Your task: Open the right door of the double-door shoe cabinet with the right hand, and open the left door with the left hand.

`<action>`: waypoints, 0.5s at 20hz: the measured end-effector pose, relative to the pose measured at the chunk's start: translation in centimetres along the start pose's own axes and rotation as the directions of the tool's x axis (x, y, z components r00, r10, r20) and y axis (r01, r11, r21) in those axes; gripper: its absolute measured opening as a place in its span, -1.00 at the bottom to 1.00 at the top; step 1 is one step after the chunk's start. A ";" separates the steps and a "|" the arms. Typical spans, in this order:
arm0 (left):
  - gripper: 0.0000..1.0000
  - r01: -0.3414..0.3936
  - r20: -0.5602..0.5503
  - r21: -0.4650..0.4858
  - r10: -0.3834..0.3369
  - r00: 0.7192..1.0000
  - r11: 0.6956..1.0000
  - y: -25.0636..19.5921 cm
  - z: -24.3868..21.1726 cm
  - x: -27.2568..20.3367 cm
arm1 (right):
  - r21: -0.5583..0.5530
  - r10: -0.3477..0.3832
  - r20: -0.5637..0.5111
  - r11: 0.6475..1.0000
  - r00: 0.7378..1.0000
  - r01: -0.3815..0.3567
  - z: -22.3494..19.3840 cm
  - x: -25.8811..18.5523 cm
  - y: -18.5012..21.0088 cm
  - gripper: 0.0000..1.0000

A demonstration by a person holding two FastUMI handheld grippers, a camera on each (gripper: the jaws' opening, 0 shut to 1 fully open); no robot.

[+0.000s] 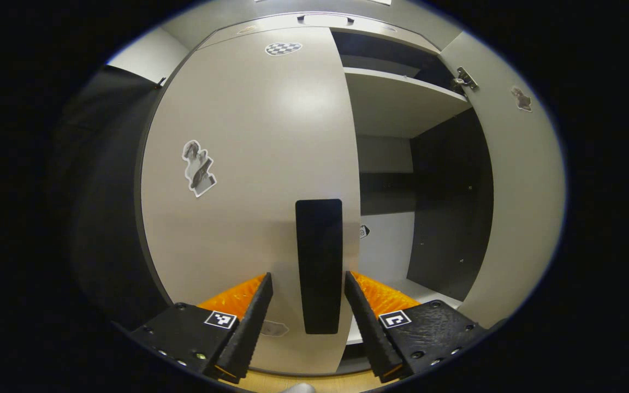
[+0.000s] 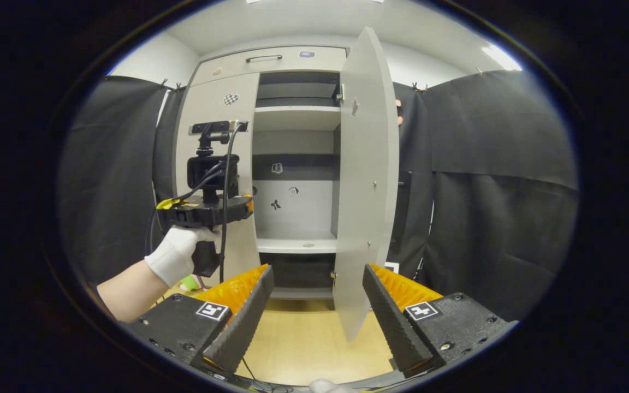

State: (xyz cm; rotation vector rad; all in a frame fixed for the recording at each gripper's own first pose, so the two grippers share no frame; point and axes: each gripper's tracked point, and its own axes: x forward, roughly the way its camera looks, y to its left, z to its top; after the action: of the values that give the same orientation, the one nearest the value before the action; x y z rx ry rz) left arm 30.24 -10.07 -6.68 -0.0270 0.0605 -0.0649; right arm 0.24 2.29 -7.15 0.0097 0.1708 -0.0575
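L gripper (image 1: 309, 311) is held wide open w/ the left door's (image 1: 249, 164) black handle (image 1: 319, 265) between its fingers, not squeezed yet. R gripper (image 2: 317, 314) is open too, holding nothing; right door (image 2: 366, 180) is swung open ahead. If shut off-centre, the handle could be missed.

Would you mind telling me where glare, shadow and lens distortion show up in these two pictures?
Left gripper view: a soft glare patch sits on the closed left door, its edges bow outward from the fisheye, and the open compartment's side wall lies in shadow. Right gripper view: ceiling light flares at the upper right, and the open right door curves noticeably.
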 end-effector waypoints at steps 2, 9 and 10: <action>0.17 0.030 -0.003 -0.006 -0.030 1.000 1.000 -0.4 0.0 -0.1 | 0.003 0.009 -0.002 1.000 1.000 -0.009 0.0 0.0 0.1 1.00; -0.57 0.000 -0.010 -0.010 0.000 1.000 1.000 -0.8 0.0 0.0 | -0.007 0.027 0.008 1.000 1.000 -0.026 0.3 -0.5 0.2 1.00; -0.65 -0.006 -0.009 -0.019 0.006 1.000 1.000 -0.8 0.1 0.1 | -0.010 0.030 0.010 1.000 1.000 -0.030 0.4 -0.6 0.2 1.00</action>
State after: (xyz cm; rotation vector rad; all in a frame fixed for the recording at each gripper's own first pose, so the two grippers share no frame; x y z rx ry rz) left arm 30.26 -10.91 -6.58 -0.0458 0.0705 -0.0586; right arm -0.27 2.52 -6.69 0.0017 0.1604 -0.0270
